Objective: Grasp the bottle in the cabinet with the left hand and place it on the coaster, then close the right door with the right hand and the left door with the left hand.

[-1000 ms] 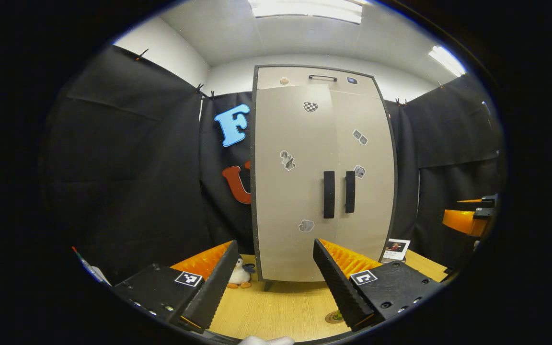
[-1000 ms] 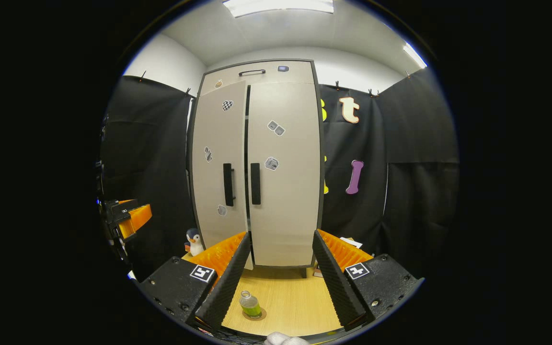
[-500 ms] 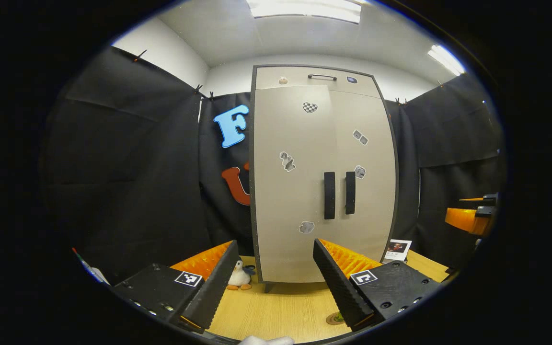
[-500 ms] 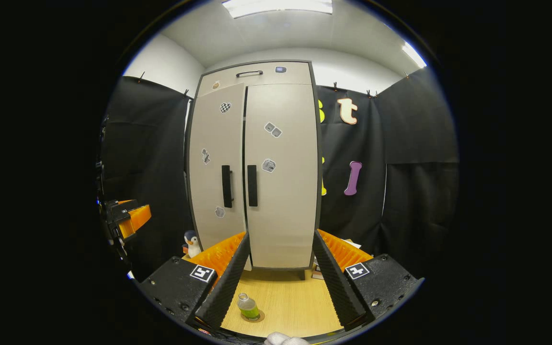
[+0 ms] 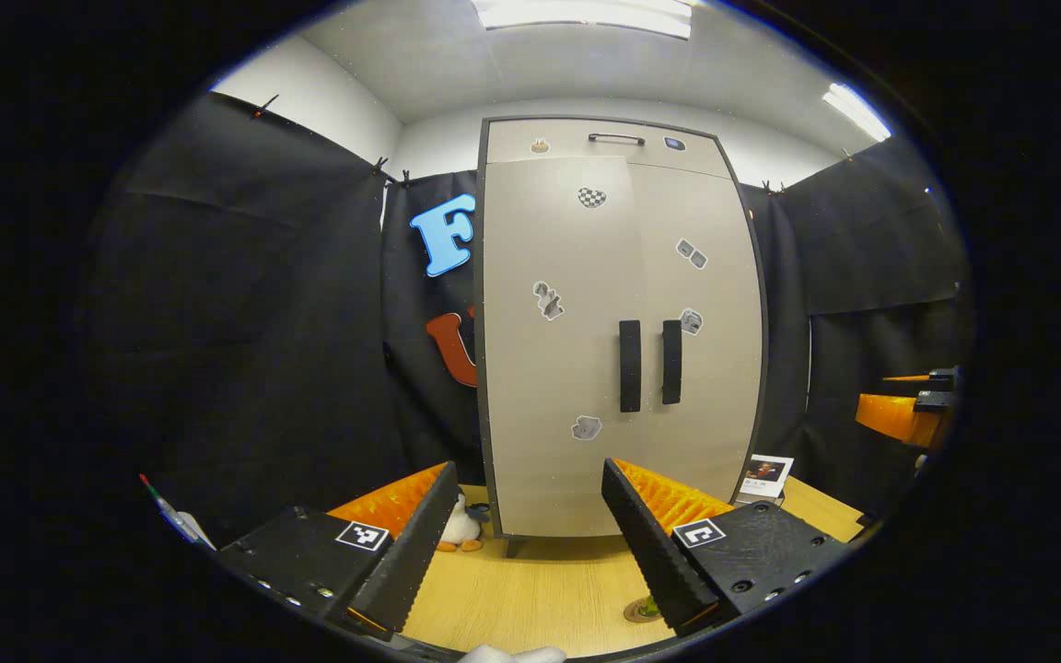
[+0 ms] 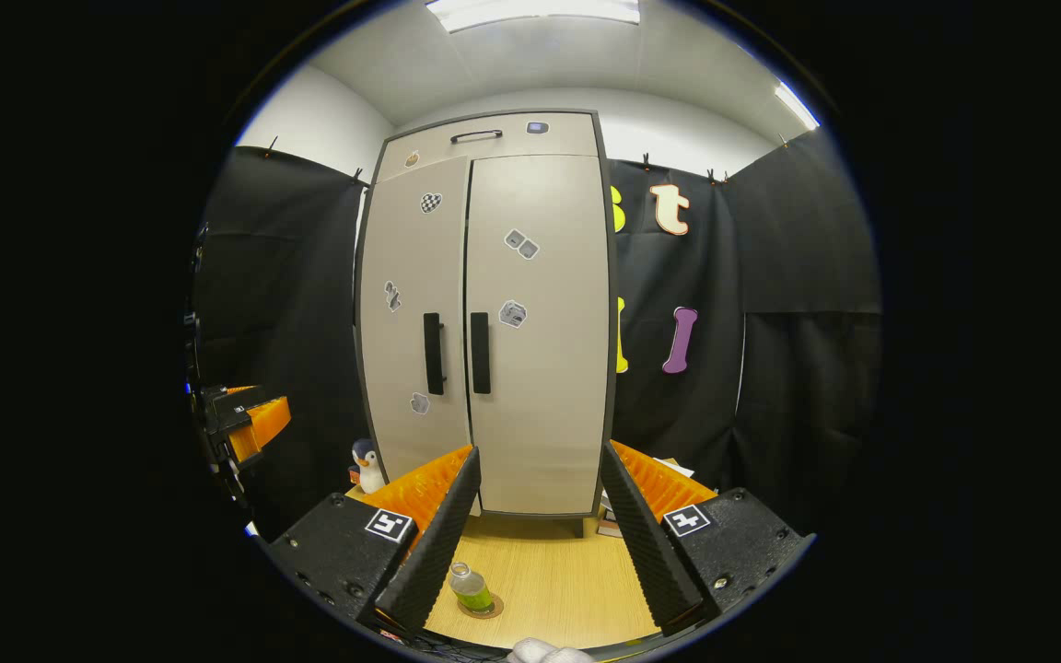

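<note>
The grey cabinet (image 5: pixel 618 331) stands ahead with both doors flush and two black handles (image 5: pixel 630 366) side by side. It also faces me in the right gripper view, cabinet (image 6: pixel 494 322). A clear bottle (image 6: pixel 468 587) of green liquid stands upright on the round coaster (image 6: pixel 484 610) on the wooden table, just beside my right gripper's left finger. My left gripper (image 5: pixel 528 470) is open and holds nothing, well short of the doors. My right gripper (image 6: pixel 540 451) is open and holds nothing too. The coaster (image 5: pixel 639 612) peeks out behind the left gripper's right finger.
A penguin toy (image 5: pixel 461 527) sits at the cabinet's left foot, the same penguin (image 6: pixel 367 465). A photo card (image 5: pixel 763 474) leans at the cabinet's right. The other gripper (image 5: pixel 908 410) hovers far right, and the other gripper (image 6: pixel 250 419) far left. Wooden table (image 5: pixel 530 589) spreads below.
In the right gripper view the left door, slightly ajar before, now sits flush with the right one. Both views have shifted a little; bottle and coaster stay put.
</note>
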`<state>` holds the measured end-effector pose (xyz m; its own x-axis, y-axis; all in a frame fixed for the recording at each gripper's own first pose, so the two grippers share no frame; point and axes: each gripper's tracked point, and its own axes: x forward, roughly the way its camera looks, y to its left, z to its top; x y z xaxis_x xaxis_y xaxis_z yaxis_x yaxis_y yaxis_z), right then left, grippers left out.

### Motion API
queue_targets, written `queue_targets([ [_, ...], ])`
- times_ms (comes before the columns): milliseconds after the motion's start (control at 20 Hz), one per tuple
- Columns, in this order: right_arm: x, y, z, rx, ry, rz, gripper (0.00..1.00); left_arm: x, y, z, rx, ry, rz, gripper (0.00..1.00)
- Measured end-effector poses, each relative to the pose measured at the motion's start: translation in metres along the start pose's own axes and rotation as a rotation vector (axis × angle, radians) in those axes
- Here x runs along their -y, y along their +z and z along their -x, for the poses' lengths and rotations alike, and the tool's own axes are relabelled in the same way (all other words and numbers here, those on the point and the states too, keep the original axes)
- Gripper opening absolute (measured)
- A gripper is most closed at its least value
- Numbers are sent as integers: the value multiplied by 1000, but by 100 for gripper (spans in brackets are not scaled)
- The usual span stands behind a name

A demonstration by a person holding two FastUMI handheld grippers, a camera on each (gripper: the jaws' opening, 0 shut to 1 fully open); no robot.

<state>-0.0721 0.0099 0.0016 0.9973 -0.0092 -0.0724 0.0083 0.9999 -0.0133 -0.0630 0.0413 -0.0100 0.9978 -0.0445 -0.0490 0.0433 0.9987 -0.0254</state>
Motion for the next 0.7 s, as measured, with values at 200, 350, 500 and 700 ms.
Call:
queue_targets([
  [200, -2, -7, 3, -12, -5, -8, 82, -1, -7, 1, -15, -8, -2, 96],
  [350, -2, -12, 8, -15, -25, -2, 82, 1, -9, 2, -12, -29, -6, 96],
  [500, -4, -12, 13, -12, -36, -7, 81, 0, -8, 1, -6, -36, -12, 96],
  [700, -4, -11, 15, -3, -50, -1, 81, 3, -7, 3, -1, -59, 4, 96],
])
